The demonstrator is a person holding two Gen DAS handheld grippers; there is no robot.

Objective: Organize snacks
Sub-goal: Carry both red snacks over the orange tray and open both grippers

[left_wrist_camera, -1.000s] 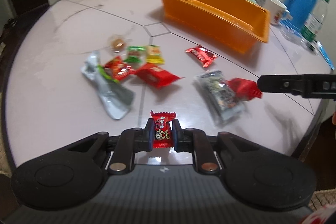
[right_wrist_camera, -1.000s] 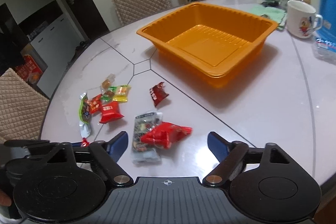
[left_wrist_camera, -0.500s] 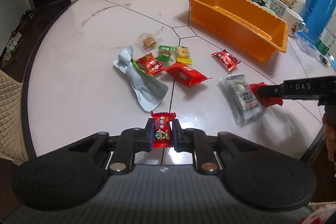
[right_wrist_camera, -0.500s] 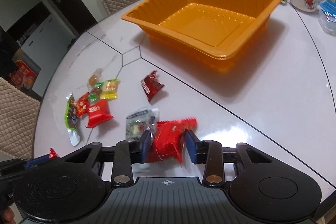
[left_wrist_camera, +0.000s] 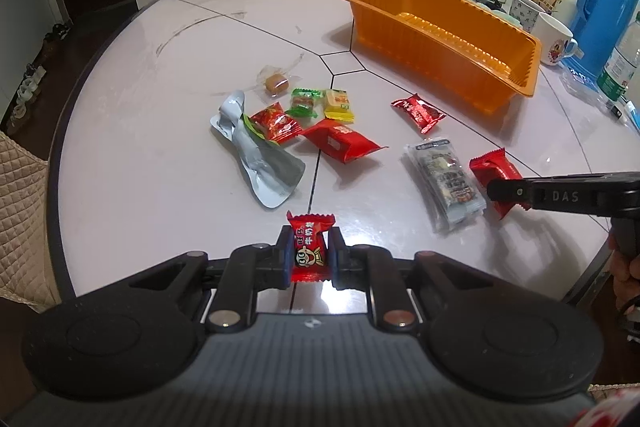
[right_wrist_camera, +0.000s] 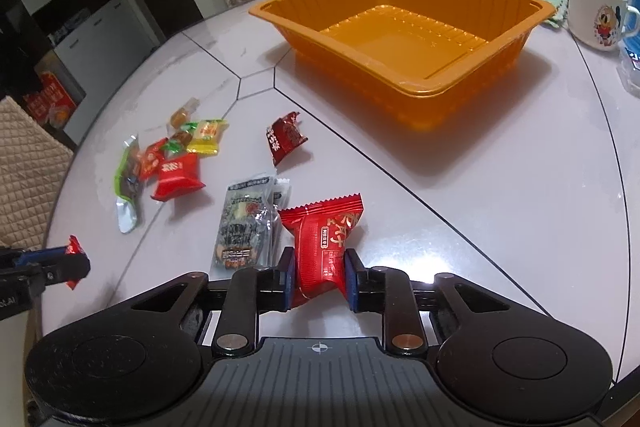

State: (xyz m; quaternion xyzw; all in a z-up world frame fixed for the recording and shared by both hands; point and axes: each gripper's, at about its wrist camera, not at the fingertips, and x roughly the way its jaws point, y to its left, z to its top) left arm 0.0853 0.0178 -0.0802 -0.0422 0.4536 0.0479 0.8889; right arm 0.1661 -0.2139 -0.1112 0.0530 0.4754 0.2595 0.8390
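- Left gripper (left_wrist_camera: 310,254): fingers clamped on 1 small red candy (left_wrist_camera: 309,250), held above the near edge of the table (left_wrist_camera: 120,155).
- Right gripper (right_wrist_camera: 319,278): jaws have just been closing, now pressed on 1 red snack pack (right_wrist_camera: 323,247); the pack is pinched at its near end, far end sticks out fwd over the table.
- Orange tray (right_wrist_camera: 472,83): 1 pc, at the far side of the table, nothing inside.
- Loose snacks on the table, approx. 8 pcs:
  - 1 clear pack w/ dark print (right_wrist_camera: 246,227), just left of the held pack;
  - 1 dark red pack (right_wrist_camera: 285,138), alone, between the group and the tray;
  - 1 bigger red pack (left_wrist_camera: 340,141), 1 small red (left_wrist_camera: 275,121), 1 green (left_wrist_camera: 303,103), 1 yellow (left_wrist_camera: 338,104), close together;
  - 1 brown candy in clear wrap (left_wrist_camera: 276,84);
  - 1 silver pouch (left_wrist_camera: 256,157), flat, at the left.
- Mugs (right_wrist_camera: 596,13): 2 pcs, right of the tray.
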